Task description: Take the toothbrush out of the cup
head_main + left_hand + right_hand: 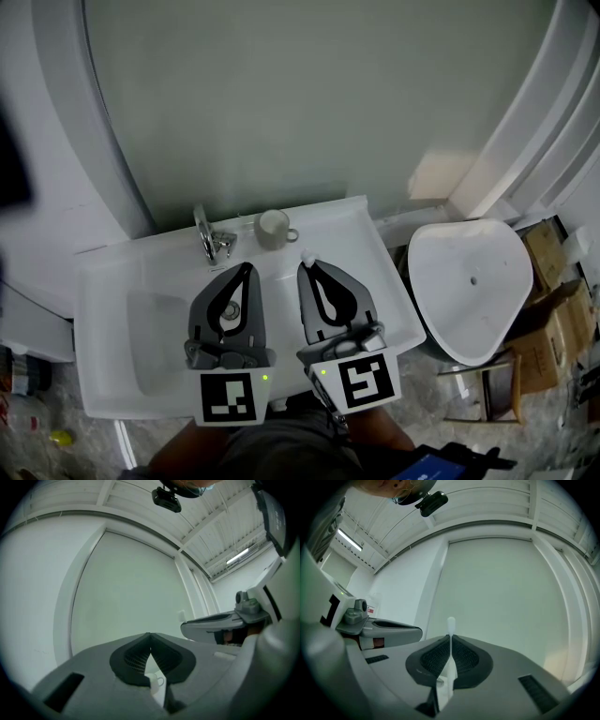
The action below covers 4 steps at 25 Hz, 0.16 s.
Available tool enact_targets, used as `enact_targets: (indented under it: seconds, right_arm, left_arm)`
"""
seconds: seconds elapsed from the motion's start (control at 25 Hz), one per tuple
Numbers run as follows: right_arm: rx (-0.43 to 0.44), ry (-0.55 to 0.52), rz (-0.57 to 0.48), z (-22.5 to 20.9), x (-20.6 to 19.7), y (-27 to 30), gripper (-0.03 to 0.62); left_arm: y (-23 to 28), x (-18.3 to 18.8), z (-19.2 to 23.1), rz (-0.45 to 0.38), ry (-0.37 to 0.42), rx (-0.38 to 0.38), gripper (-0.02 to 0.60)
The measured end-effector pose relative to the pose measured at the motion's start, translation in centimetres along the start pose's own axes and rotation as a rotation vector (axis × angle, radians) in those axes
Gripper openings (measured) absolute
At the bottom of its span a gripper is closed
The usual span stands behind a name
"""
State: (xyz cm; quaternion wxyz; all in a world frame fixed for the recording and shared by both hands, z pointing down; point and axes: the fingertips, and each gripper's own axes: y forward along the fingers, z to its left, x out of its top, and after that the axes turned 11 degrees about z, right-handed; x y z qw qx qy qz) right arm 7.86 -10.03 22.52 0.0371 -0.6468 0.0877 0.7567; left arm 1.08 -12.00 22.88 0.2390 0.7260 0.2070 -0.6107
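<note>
- While the toothbrush (pixel 450 625) sits pinched between their dark ribbed pads, the right tongs (pixel 307 266) are clamped on it, pointing roughly level above the white washbasin (pixel 112 281).
- The left tongs (pixel 246 270) are closed together with nothing in them, just beside the right pair.
- The toothbrush is out of the cup (pixel 273 229). The cup stands apart from it on the basin's back ledge, beside the tap (pixel 208 236).
- The lifting-out looks done, so what remains is probably carrying the brush clear.
- To do that well, the grip should be firm, because only a thin shaft is held.
- The brush should travel away from the ledge, so that its protruding end does not swing into the cup or the tap.
- The toothbrush is slim, plain and white. A small rounded end pokes out just past the tips, and the shaft runs back between the pads.
- Whether that end carries the bristles is hard to tell, as the close view is soft there.
</note>
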Motion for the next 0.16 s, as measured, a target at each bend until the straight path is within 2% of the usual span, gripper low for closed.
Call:
enact_targets:
  seconds: [0.16]
  right_arm:
    - [0.007, -0.002, 0.001, 0.02, -0.04, -0.11, 0.021]
  left_arm:
    - [0.01, -0.07, -0.23, -0.001, 0.006, -0.001, 0.014]
